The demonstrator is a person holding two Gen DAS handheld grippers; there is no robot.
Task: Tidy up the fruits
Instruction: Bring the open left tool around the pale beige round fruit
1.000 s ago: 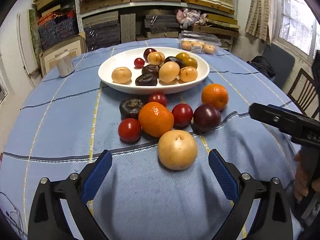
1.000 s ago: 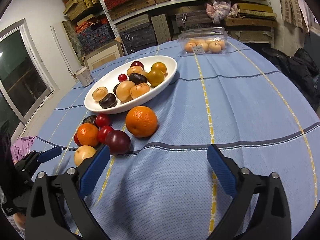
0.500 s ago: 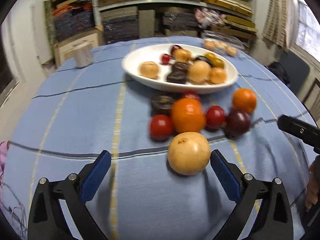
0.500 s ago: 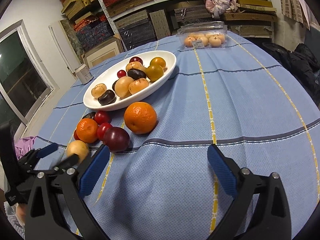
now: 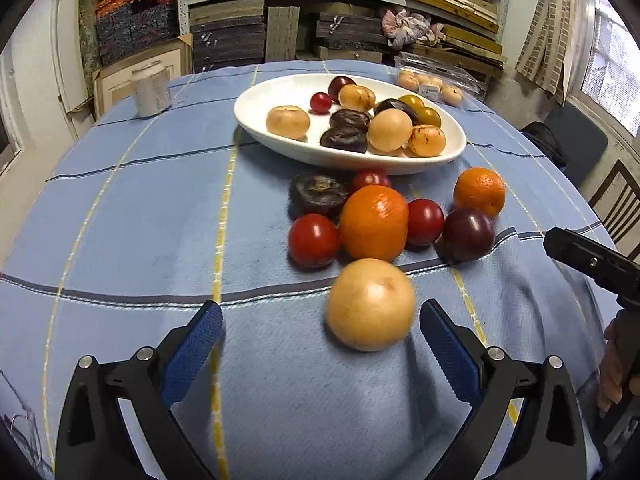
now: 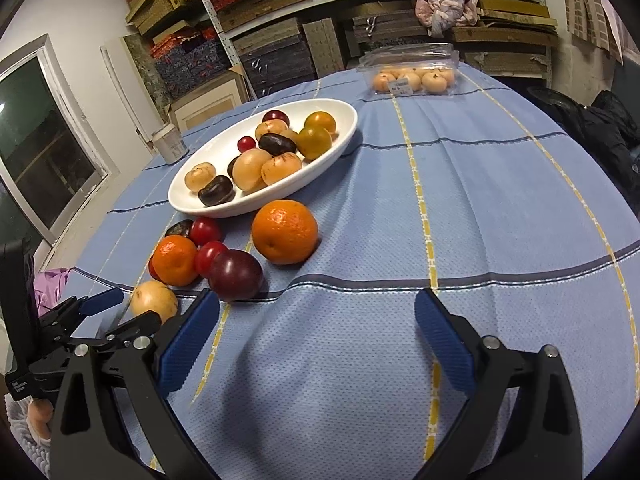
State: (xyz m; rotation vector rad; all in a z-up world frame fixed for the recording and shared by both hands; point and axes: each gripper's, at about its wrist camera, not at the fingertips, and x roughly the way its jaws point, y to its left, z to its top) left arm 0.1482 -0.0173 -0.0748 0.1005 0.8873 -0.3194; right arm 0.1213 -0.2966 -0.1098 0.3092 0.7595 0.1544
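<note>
My left gripper [image 5: 320, 320] is open and low over the blue cloth. A pale yellow round fruit [image 5: 370, 304] lies between its fingers, close to the right one, with no contact that I can see. Behind it sit loose fruits: a big orange [image 5: 374, 222], a smaller orange [image 5: 479, 192], a dark plum [image 5: 467, 234], red ones [image 5: 314, 240] and a dark flat one [image 5: 318, 194]. The white oval dish [image 5: 448, 156] behind holds several fruits. My right gripper [image 6: 318, 312] is open over bare cloth, with the plum [image 6: 236, 274] just beyond its left finger.
A clear plastic box of pale fruits [image 6: 412, 76] stands at the table's far edge, and a white cup [image 5: 151, 88] at the far left. Shelves packed with boxes fill the back wall. A chair [image 5: 616, 204] stands off the right edge. A hand [image 5: 612, 364] holds the right gripper.
My left gripper has moved in towards the pale yellow fruit and swung left, so the fruit now lies right of centre between the fingers. The right gripper has barely shifted.
</note>
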